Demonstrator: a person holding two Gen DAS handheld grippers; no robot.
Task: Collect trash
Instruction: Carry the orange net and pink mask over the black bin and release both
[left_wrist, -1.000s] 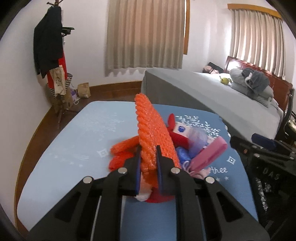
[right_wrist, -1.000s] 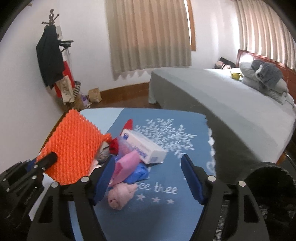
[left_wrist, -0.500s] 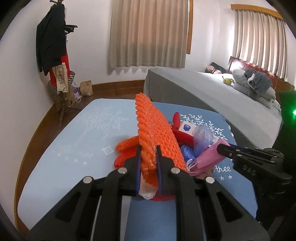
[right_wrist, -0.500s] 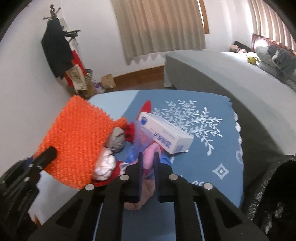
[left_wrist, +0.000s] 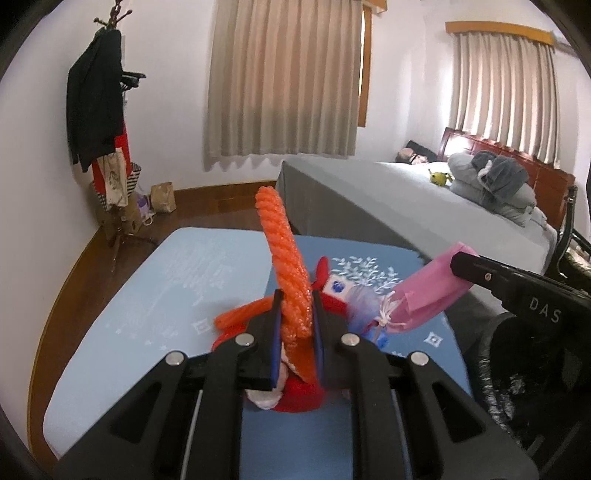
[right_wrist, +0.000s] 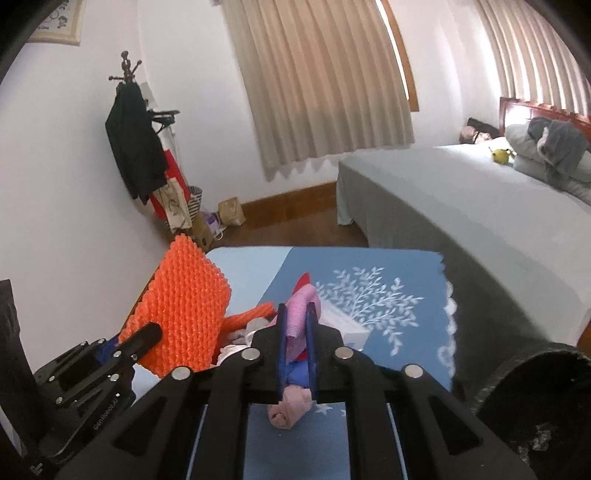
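Note:
My left gripper (left_wrist: 295, 306) is shut on an orange foam net sheet (left_wrist: 284, 262), held upright above the blue table (left_wrist: 177, 295); the sheet also shows in the right wrist view (right_wrist: 184, 310). My right gripper (right_wrist: 295, 317) is shut on a pink bag (right_wrist: 297, 319), lifted off the table; it shows in the left wrist view (left_wrist: 428, 288) with a knotted white tie. A pile of trash stays on the table: a white box (left_wrist: 334, 286), a red piece (left_wrist: 299, 400), a bluish plastic bag (left_wrist: 360, 310) and a pink roll (right_wrist: 290, 406).
A black trash bag (right_wrist: 535, 417) stands open at the table's right edge, also in the left wrist view (left_wrist: 524, 373). A grey bed (right_wrist: 461, 206) lies beyond. A coat stand (left_wrist: 103, 122) with clothes is at the left wall.
My right gripper closed on the pink bag and has lifted it up off the pile to the right. My left gripper keeps its hold on the orange net, raised slightly.

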